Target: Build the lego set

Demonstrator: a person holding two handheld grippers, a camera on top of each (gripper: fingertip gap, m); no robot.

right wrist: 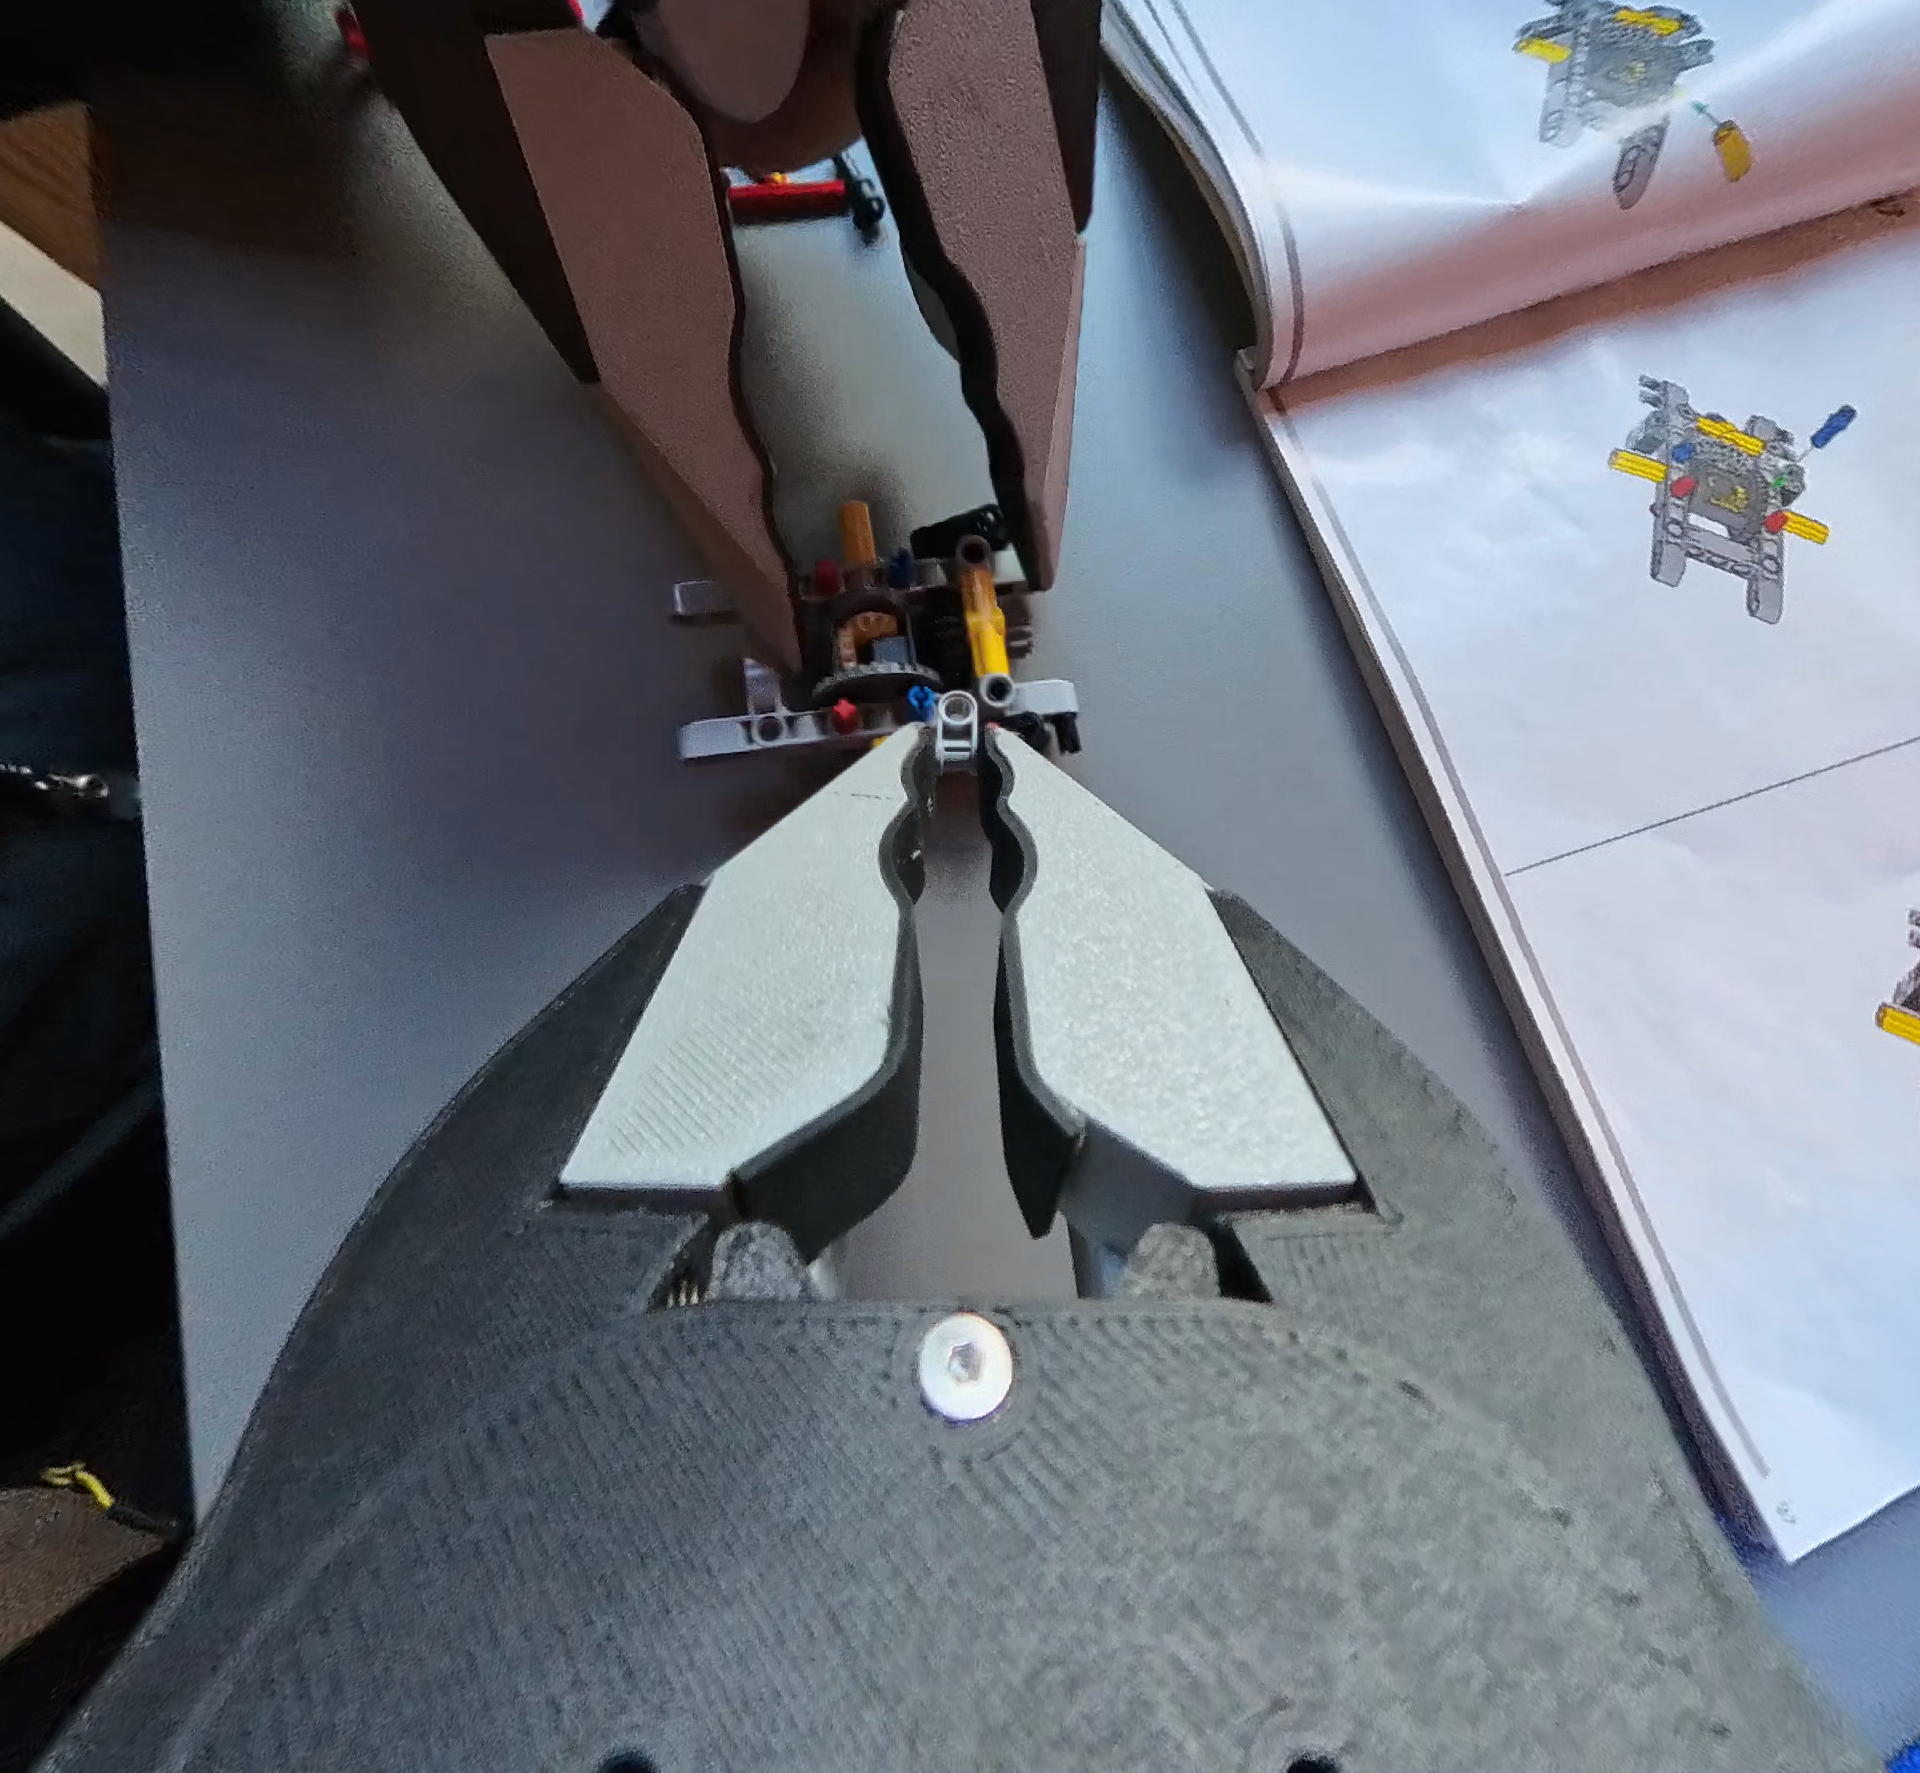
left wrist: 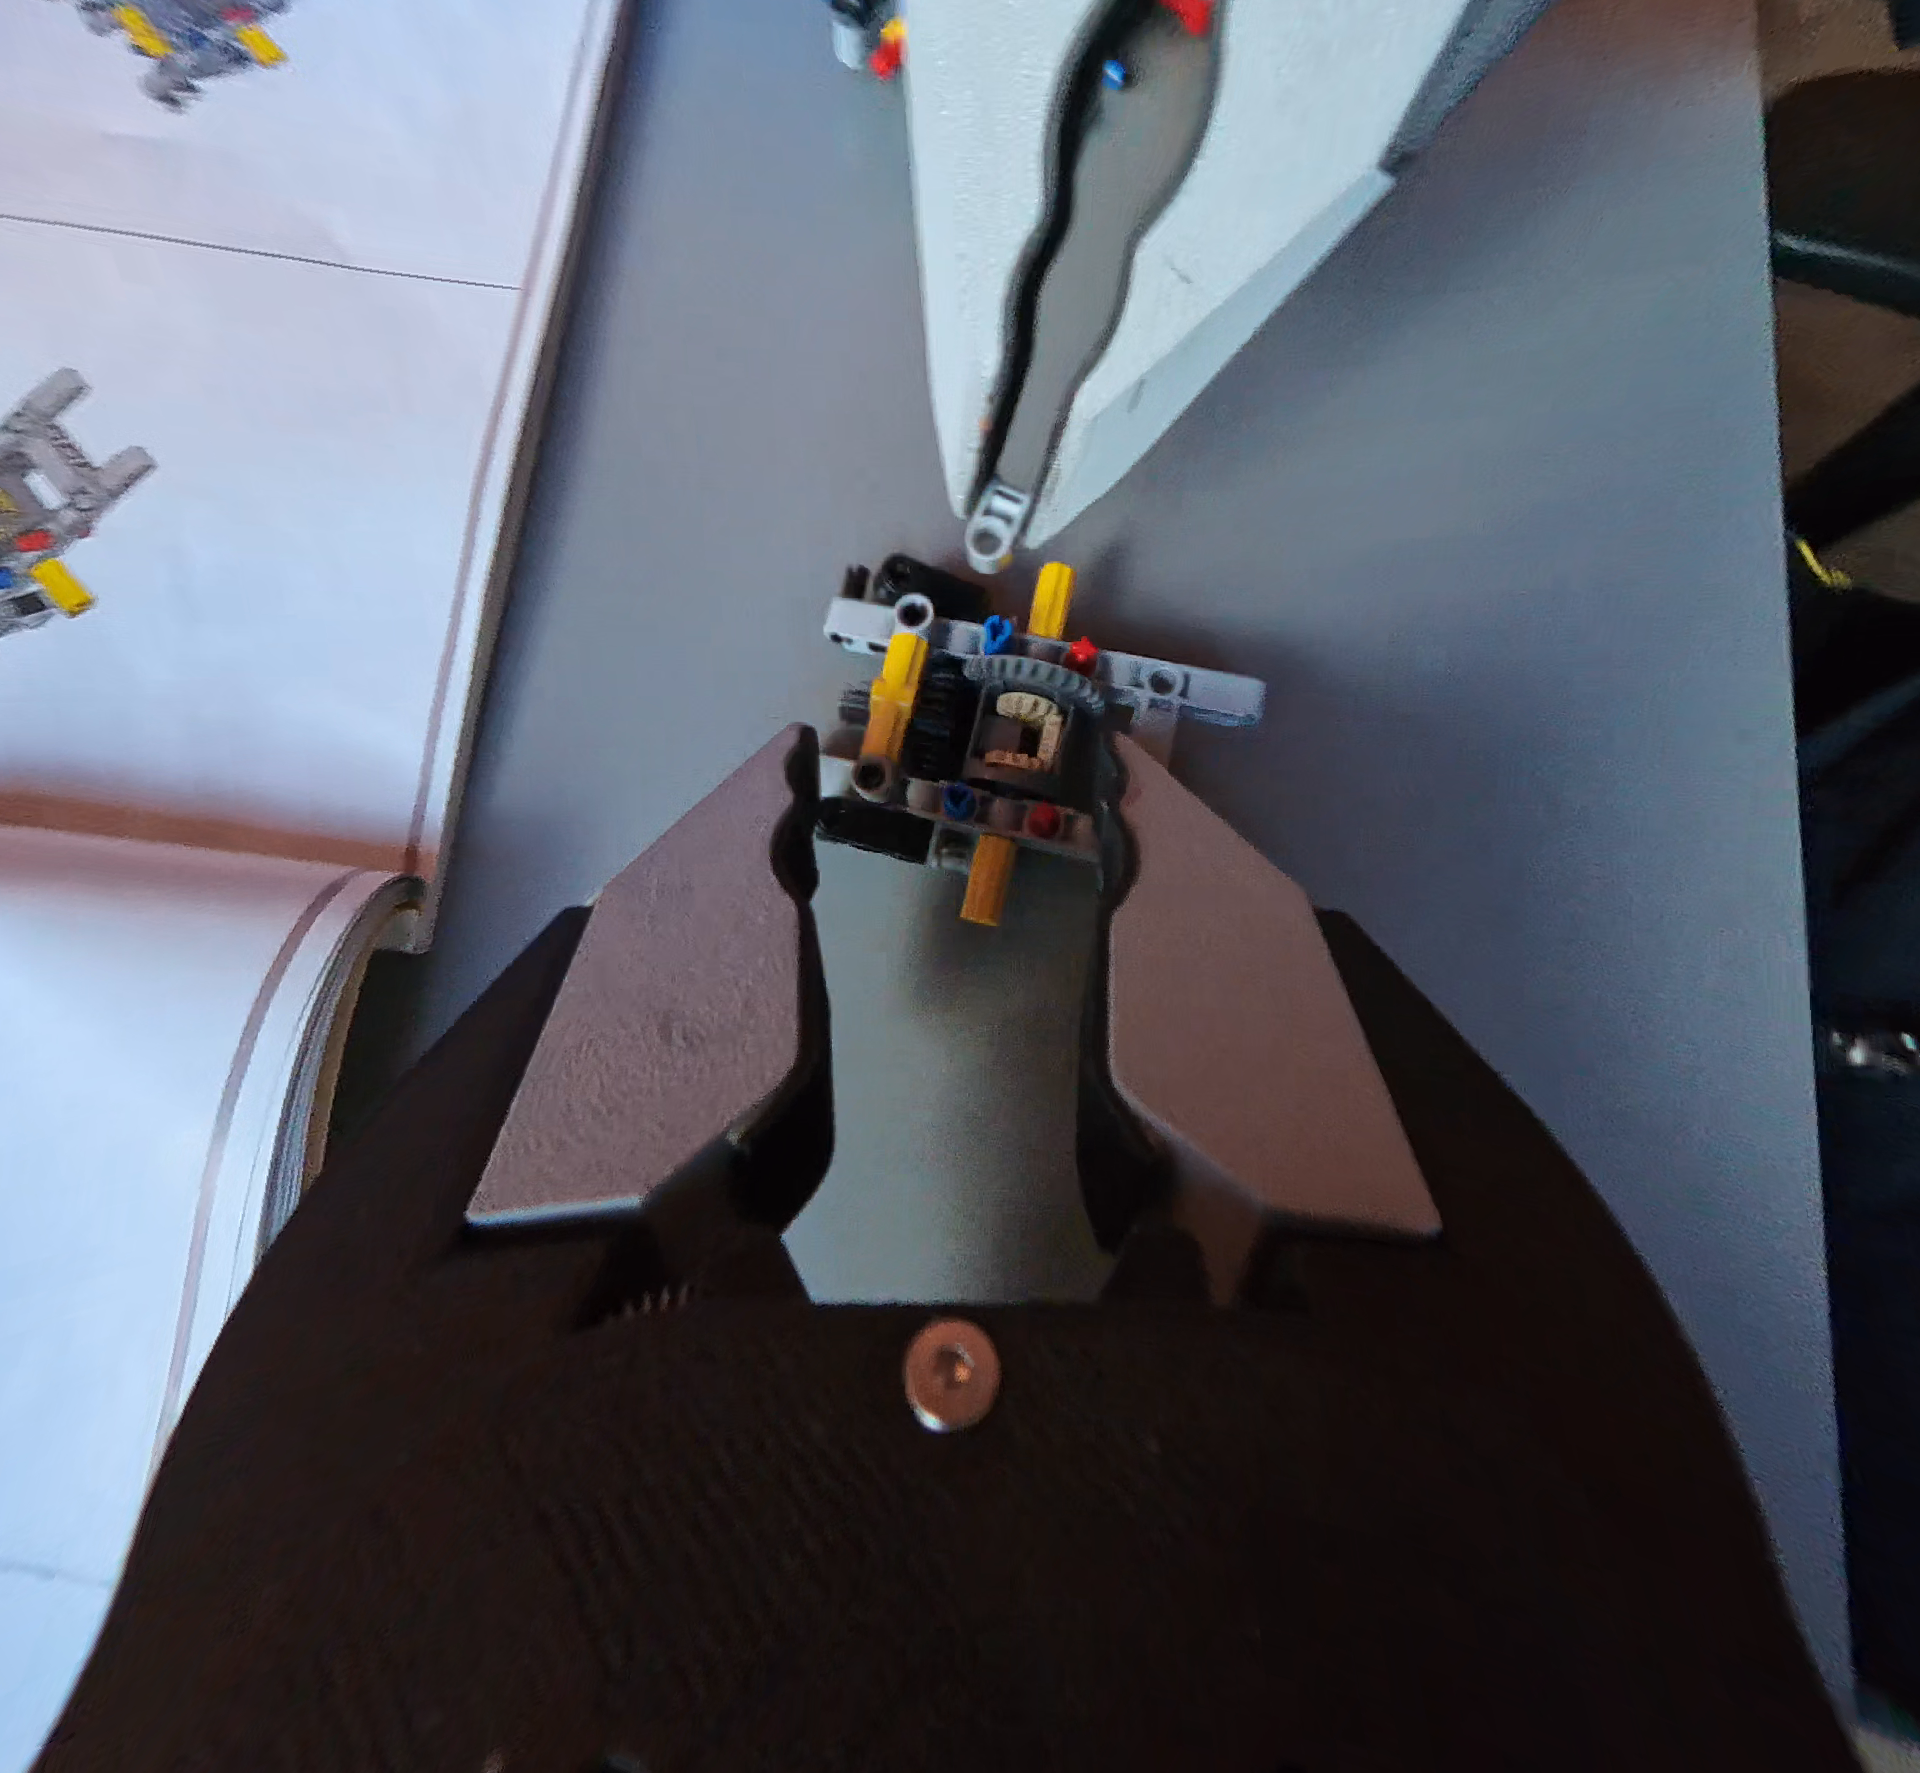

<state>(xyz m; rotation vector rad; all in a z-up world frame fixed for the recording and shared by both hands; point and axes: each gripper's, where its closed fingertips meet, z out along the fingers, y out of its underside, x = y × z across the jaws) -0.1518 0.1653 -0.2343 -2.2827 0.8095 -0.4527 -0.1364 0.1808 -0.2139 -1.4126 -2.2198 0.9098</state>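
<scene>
- Here, left claw [left wrist: 961, 788] spread astride model [left wrist: 997, 715] mid-table [left wrist: 675, 580], no firm grip evident: liable to skid if nudged.
- Right claw [right wrist: 954, 757] clenched on grey connector [right wrist: 956, 726] just beside model: slim hold, apt to twist out.

left gripper [left wrist: 961, 793]: black ribbed printed body, brownish flat fingers with wavy black inner pads, one silver hex screw [left wrist: 951, 1372]. right gripper [right wrist: 956, 762]: dark grey body, pale grey fingers, same screw [right wrist: 966, 1365].

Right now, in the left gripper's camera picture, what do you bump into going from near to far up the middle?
Left gripper → brick model with yellow axles → small grey connector pinched by the right gripper → loose bricks far off on the grey table.
</scene>
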